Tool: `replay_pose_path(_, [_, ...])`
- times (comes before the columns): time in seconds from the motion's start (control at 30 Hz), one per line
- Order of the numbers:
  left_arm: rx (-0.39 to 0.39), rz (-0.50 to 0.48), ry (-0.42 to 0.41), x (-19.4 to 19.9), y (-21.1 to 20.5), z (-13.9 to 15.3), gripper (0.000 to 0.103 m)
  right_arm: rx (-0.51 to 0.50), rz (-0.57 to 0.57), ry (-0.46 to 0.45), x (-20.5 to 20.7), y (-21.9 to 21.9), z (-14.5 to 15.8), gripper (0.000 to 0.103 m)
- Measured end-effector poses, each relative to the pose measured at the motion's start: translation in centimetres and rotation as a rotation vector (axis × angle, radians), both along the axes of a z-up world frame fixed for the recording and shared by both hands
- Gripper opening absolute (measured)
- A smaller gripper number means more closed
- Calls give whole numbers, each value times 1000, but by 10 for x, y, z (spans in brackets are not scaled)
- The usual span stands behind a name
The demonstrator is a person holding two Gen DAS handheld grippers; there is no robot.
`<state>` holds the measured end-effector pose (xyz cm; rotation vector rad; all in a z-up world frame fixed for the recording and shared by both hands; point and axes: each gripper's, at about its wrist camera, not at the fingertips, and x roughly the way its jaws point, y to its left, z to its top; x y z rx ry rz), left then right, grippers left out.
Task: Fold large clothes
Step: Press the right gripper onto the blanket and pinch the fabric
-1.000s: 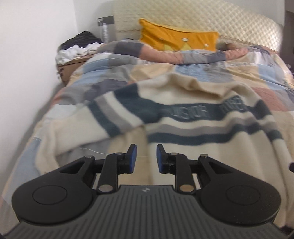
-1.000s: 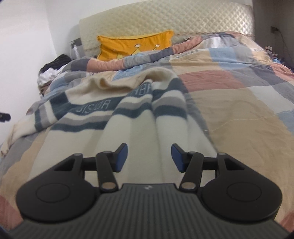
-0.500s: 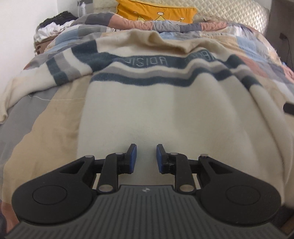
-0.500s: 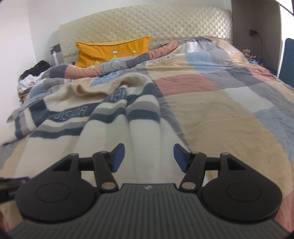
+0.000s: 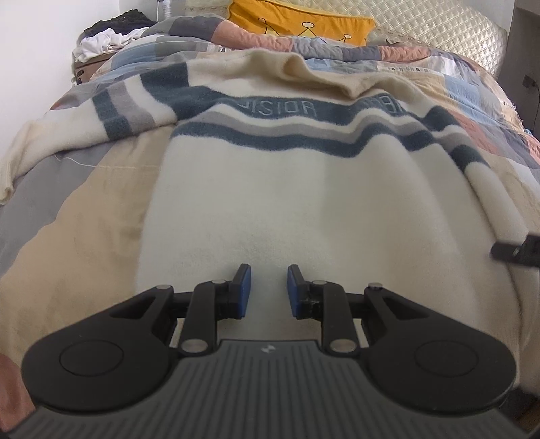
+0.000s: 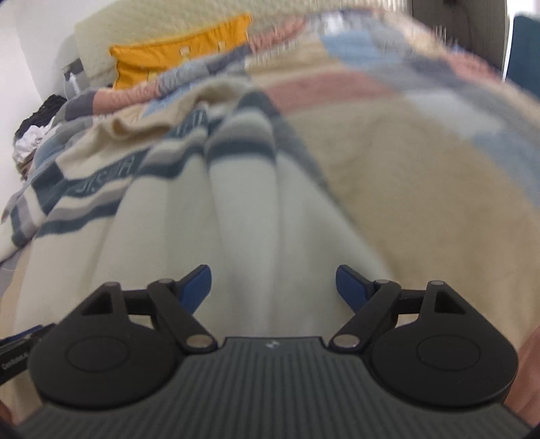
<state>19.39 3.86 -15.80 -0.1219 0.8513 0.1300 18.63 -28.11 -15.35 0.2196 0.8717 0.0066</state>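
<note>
Your left claw (image 5: pixel 266 290) hangs low over the cream sweater (image 5: pixel 303 202), its blue pads a narrow gap apart with nothing pinched between them, only the plain cream knit showing below. Whether the tips touch the fabric you can't tell from here. The sweater lies spread across the middle of the bed, hem end toward you, and its navy and grey stripes (image 5: pixel 287 131) run crosswise farther up, with mirrored lettering in the top navy band. One sleeve trails off toward the bed's left edge, the other runs down along the right side. Under it is the patchwork quilt (image 5: pixel 77 216), tan and grey at the left.

Over on the other side, your right claw (image 6: pixel 273 287) is spreading wider this very moment, jaws well apart, and nothing gripped; the sweater's (image 6: pixel 236 229) cream folds lie lengthwise beneath the gap. That view is blurred, so fine detail is lost. The quilt (image 6: pixel 405 189) shows bare tan to the right of the sweater there.

At the head of the bed a yellow pillow (image 5: pixel 300 23) leans on the quilted headboard (image 5: pixel 438 30). Off the bed's far left corner, a heap of dark and white clothes (image 5: pixel 108 37) sits by the wall. A dark piece of your right claw pokes in at the left view's right edge.
</note>
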Motion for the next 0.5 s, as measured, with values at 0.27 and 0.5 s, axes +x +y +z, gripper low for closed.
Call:
replay_pose_path(0.27, [-13, 5, -2, 2, 2, 0, 27, 54, -55, 13, -2, -9, -5, 57])
replay_pose_path(0.5, [-10, 1, 3, 2, 1, -3, 27, 122, -74, -2, -4, -18, -1, 22])
